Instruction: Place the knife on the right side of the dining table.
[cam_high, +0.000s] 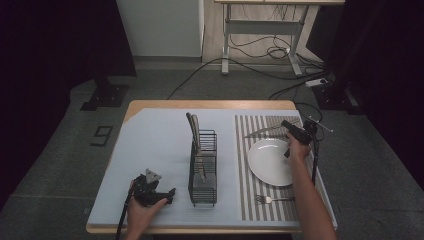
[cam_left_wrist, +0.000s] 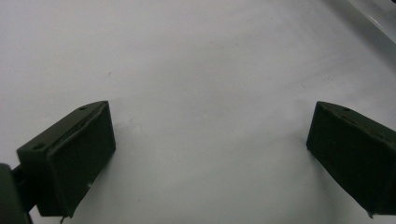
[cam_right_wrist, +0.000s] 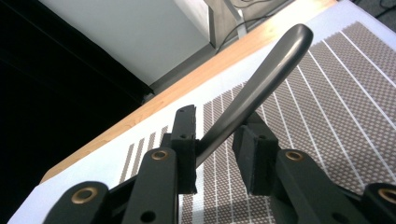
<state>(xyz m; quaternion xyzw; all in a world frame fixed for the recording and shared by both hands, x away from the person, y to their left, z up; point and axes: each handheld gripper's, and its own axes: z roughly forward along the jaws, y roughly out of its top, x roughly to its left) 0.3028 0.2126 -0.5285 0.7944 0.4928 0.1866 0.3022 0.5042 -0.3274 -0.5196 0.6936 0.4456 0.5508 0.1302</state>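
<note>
At right of centre in the high view, the right gripper (cam_right_wrist: 215, 154) had a knife (cam_right_wrist: 261, 88) between part-spread jaws, touching one pad, above the striped placemat (cam_high: 250, 150); seemingly laying it beside the plate (cam_high: 270, 162). Next: lift clear. The left gripper (cam_left_wrist: 210, 158) rested spread, empty, on the worktop (cam_high: 150, 150).

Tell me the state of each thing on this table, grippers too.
Grey metal knife: tilted, between the right gripper's jaws, not clamped.
Right gripper: open.
Left gripper: open, empty.
Round white plate: flat, empty.
Silver fork: lying flat beside the plate.
Black wire rack: upright.
</note>
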